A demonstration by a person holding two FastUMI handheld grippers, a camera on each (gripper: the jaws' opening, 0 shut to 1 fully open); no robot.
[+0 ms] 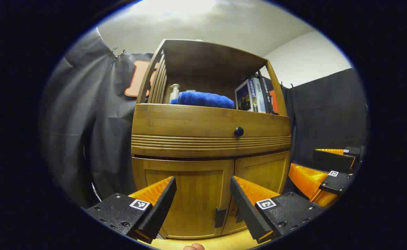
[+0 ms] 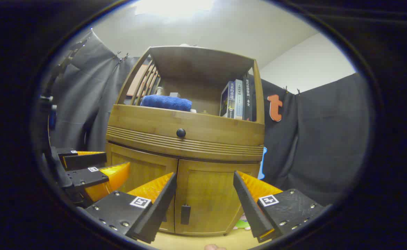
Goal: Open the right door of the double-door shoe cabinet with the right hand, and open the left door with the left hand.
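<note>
Black cloth wall [image 2: 328, 139] behind shoe cabinet [image 1: 210, 139] at frame centre; both doors closed. Left gripper [image 1: 203, 189] and right gripper [image 2: 205, 184] at bottom, fingers apart, short of doors.

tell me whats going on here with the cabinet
A person holds a two-finger gripper in each hand in front of a wooden shoe cabinet. Both lower doors are shut: the left door and the right door, each with a small dark handle by the centre seam. The left gripper and right gripper are open, short of the doors, touching nothing.
</note>
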